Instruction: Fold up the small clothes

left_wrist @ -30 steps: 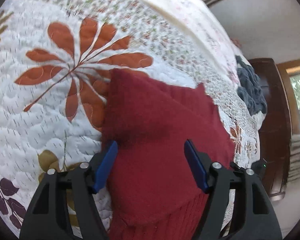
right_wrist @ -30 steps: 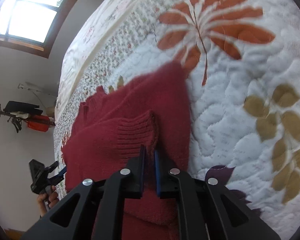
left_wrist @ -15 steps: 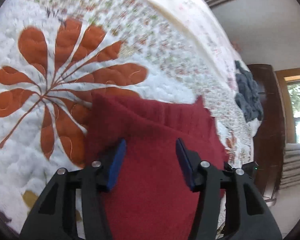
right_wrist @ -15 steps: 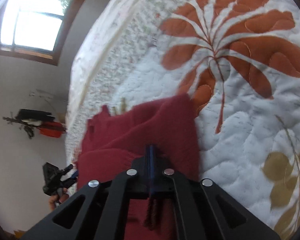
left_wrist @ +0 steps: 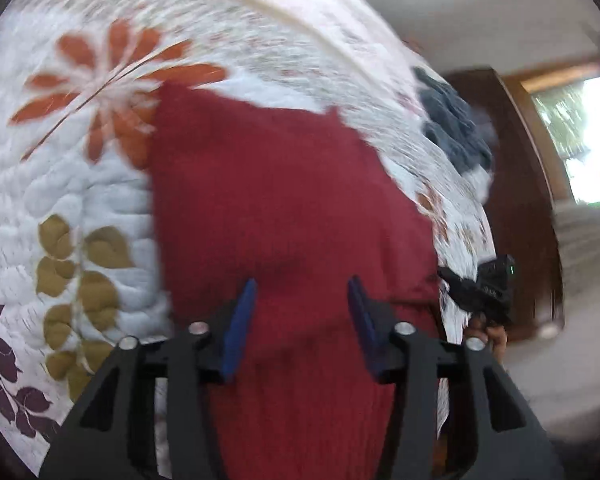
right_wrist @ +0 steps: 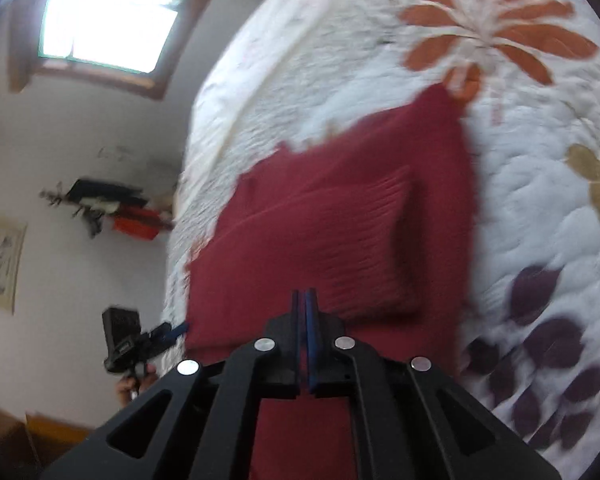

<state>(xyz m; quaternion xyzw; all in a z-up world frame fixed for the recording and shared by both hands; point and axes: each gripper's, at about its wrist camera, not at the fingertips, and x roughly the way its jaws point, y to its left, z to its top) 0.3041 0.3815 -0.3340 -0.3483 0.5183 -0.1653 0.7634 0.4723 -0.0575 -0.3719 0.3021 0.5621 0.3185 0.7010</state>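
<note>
A dark red knitted sweater (left_wrist: 284,208) lies part-folded on the floral quilted bed (left_wrist: 80,184). The left claw (left_wrist: 302,320) hovers over it, jaws apart; the right claw (right_wrist: 304,320) is pressed together, seemingly empty. Since a second ago, the right has let the ribbed cuff (right_wrist: 364,232) go, apparently to lay the sleeve across.

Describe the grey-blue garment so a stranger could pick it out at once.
Start from the white quilt with orange and olive leaf shapes that covers the bed. Follow it past the red sweater to the far edge, near the dark wooden furniture. The grey-blue garment lies crumpled there, the only bluish, unfolded heap.
</note>
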